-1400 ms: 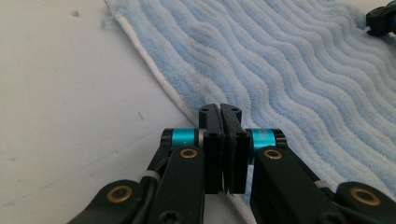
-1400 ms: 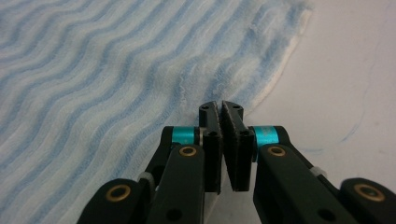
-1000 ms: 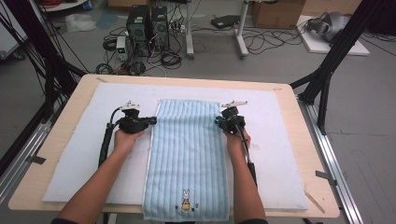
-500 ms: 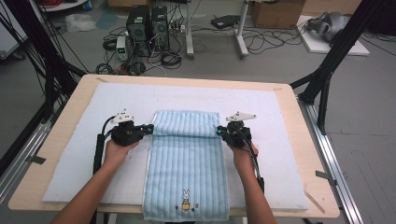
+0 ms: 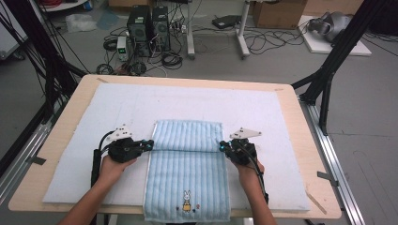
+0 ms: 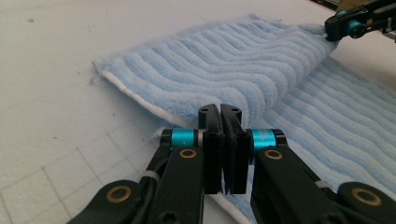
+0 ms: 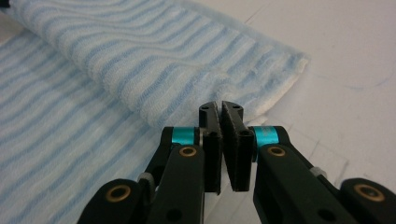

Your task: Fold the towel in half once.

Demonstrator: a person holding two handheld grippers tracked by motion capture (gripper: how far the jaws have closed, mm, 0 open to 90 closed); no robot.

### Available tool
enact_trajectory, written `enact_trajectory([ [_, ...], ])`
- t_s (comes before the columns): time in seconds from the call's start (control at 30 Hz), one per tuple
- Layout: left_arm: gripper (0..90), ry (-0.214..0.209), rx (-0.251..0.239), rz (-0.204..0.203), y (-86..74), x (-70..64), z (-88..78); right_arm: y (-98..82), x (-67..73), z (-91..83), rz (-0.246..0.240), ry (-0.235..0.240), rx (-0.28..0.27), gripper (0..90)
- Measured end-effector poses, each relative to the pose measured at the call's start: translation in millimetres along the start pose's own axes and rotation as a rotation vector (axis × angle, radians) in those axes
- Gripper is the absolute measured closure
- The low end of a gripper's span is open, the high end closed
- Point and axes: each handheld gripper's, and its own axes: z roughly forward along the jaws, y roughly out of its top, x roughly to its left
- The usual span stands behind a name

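A: We've got the high view above the table's (image 5: 65, 112) near edge, looking forward and down.
B: Both gripper views sit low and close, facing the towel's (image 6: 243, 65) fold; we see it in all three.

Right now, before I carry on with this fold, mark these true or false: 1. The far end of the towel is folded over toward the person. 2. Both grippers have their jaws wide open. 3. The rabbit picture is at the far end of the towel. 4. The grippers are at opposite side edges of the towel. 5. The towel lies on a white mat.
1. True: the towel has its far part doubled back over itself.
2. False: the left gripper and the right gripper are both shut, each pinching a towel corner.
3. False: the rabbit picture is at the near end, by the table edge.
4. True: one at the left edge, one at the right.
5. True: the white mat covers the tabletop.
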Motion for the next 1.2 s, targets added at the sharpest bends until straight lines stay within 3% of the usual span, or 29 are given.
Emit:
enact_trajectory([
  [0.1,87.0,-0.008,0.009,-0.001,-2.6,-2.8,-0.8,-4.7,2.4,-0.2,0.006,-0.004,0.014,86.5],
  [0.2,82.1,-0.011,0.014,-0.037,-4.8,-0.1,0.2,-5.8,1.4,-1.4,0.023,-0.011,0.005,80.9],
  [0.27,59.2,0.011,0.02,-0.089,-5.1,4.9,2.4,-5.9,0.1,-2.2,0.041,-0.023,-0.008,71.5],
  [0.3,51.9,0.024,0.019,-0.105,-5.3,7.4,2.9,-5.7,-1.2,-2.9,0.052,-0.03,-0.019,67.1],
  [0.37,45.7,0.045,0.012,-0.114,-4.5,11.5,3.5,-4.6,-5.2,-4.6,0.072,-0.042,-0.043,62.7],
  [0.5,41.5,0.042,-0.012,-0.153,2.4,19.6,5.6,0.3,-14.5,-4.2,0.118,-0.063,-0.066,57.1],
  [0.6,41.5,0.054,-0.025,-0.166,11.0,26.2,10.2,5.1,-21.3,3.9,0.133,-0.074,-0.047,53.6],
  [0.83,38.5,0.112,0.009,-0.17,28.7,38.3,28.8,25.5,-28.4,30.4,0.126,-0.107,0.024,46.1],
  [0.93,34.0,0.141,0.022,-0.175,29.2,41.0,38.9,32.0,-32.7,40.9,0.132,-0.116,0.046,41.8],
  [1.03,31.8,0.181,0.067,-0.185,28.1,41.8,49.2,34.7,-35.9,52.6,0.142,-0.117,0.093,38.6],
  [1.2,31.8,0.174,0.096,-0.178,28.1,40.2,59.5,38.1,-35.1,68.2,0.118,-0.122,0.14,39.5],
])
